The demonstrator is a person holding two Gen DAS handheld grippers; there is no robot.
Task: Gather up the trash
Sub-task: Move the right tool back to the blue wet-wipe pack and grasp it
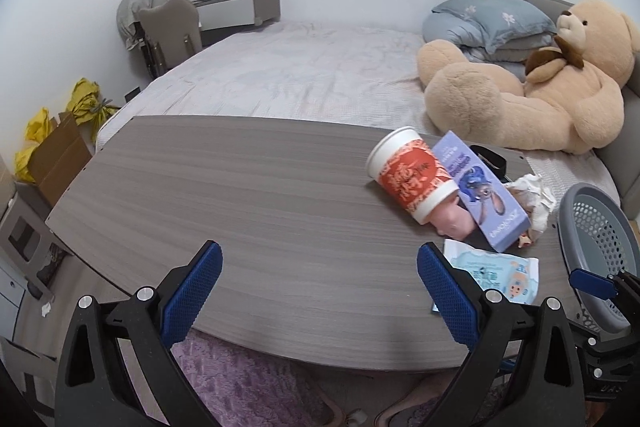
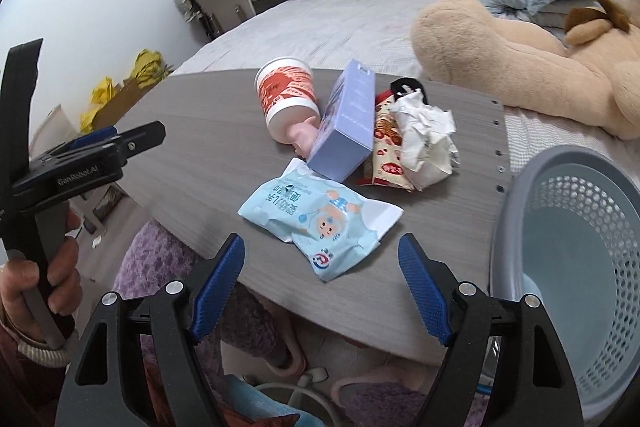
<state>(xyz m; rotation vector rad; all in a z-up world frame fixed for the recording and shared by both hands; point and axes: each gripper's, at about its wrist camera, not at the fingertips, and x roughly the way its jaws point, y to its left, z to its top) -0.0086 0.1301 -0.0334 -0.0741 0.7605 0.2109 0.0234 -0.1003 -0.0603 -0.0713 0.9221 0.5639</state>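
Trash lies on the right part of a grey wooden table: a red-and-white paper cup on its side, a purple carton, a light-blue wipes packet, a red-and-white snack wrapper and crumpled white paper. A grey perforated basket stands at the table's right end. My left gripper is open and empty over the table's near edge. My right gripper is open and empty, just short of the wipes packet.
A bed with a large teddy bear and pillows lies behind the table. A cardboard box and yellow bags stand at the left. A purple rug is under the table. A black object lies behind the carton.
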